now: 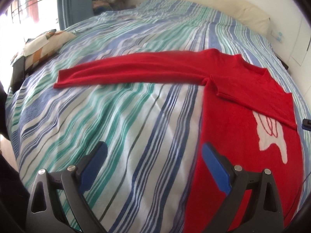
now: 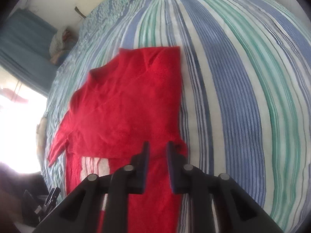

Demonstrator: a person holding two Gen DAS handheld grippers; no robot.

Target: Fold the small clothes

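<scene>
Left wrist view
Left gripper (image 1: 153, 151): jaws stood wide apart and empty, low over the bed; its right finger overlapped the sweater's side edge, its left finger sat over bare sheet.
Sweater (image 1: 239, 104): red, flat on the sheet (image 1: 120, 116), a white motif on the body.
Left sleeve (image 1: 124, 69): stretched straight out across the stripes, not yet folded.
Right sleeve (image 1: 258, 99): already laid diagonally over the chest.
Pillow (image 1: 42, 44): at the bed's far left edge, well apart from the work.

Right wrist view
Right gripper (image 2: 157, 151): jaws narrowly parted, nothing visibly between them, hovering over the sweater (image 2: 126, 101) near its right folded edge. Picture blurred; contact with the cloth could not be told.
Sweater's position: lengthwise on the sheet (image 2: 243, 77), collar far, hem toward the camera.

Assessment
Step in hand: judged to be the left sleeve fold.
Method advised: pinch the cuff only, not the sheet beneath; carry it across the chest to lie over the right sleeve; keep the side edge straight; let the right gripper pin the body if it drags.
</scene>
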